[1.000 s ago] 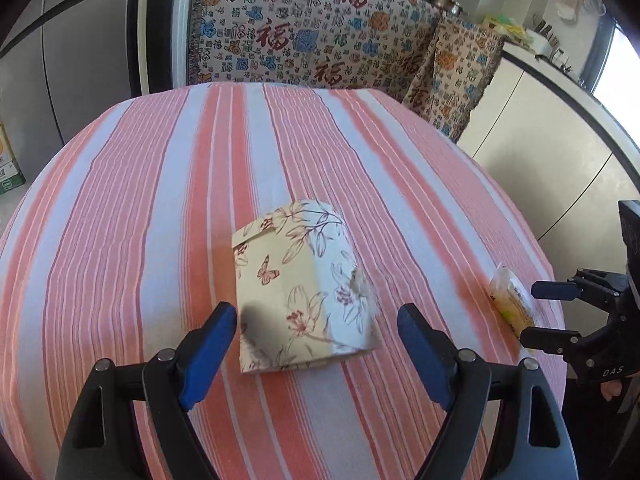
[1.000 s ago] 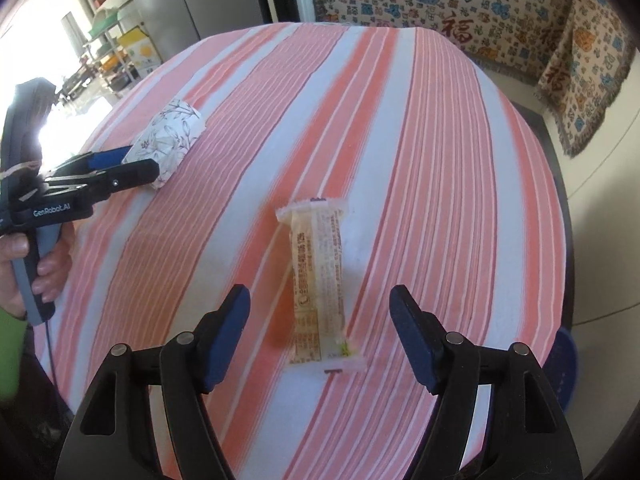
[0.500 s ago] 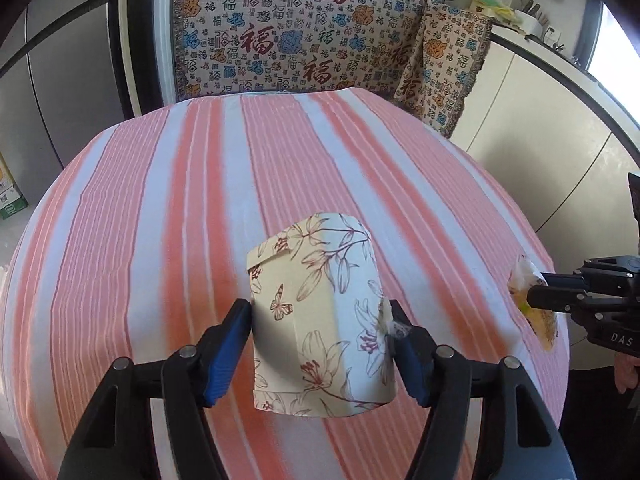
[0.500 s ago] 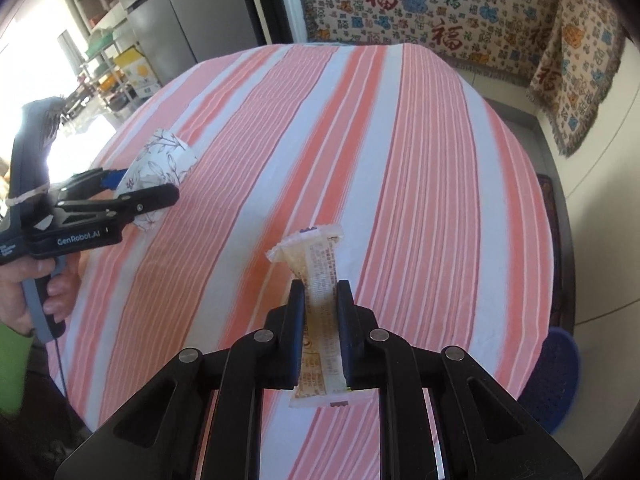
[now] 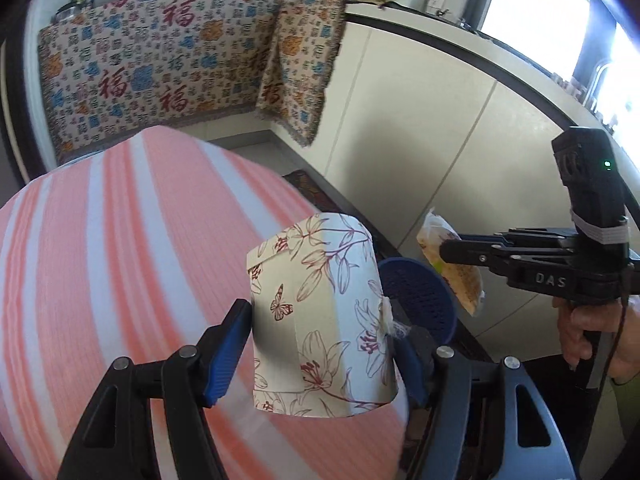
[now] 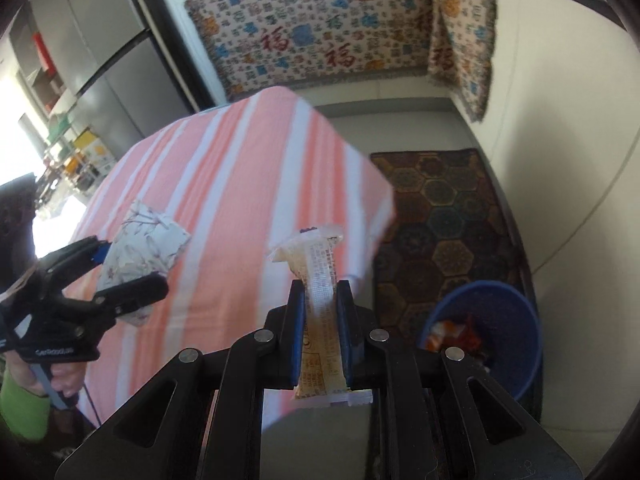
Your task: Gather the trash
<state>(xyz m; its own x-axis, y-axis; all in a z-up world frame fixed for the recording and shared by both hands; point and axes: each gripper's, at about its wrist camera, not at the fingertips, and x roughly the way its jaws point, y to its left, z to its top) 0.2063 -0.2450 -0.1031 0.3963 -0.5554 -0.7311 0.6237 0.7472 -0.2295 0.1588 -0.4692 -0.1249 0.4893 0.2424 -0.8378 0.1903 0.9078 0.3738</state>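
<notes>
Striped tablecloth [image 6: 224,216] off to the side, blue bin [image 6: 516,316] down on the floor. Left gripper [image 5: 320,354] clamped on floral paper pack [image 5: 320,320], right gripper [image 6: 320,336] pinching snack wrapper [image 6: 318,300], both airborne. Could easily miss the bin if let go early, especially that light wrapper drifting sideways.

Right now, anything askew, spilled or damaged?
Nothing spilled. The floral packet in the left gripper has a torn white tuft at its right edge. The right gripper holds the snack wrapper, pinched narrow. The blue bin stands upright.
</notes>
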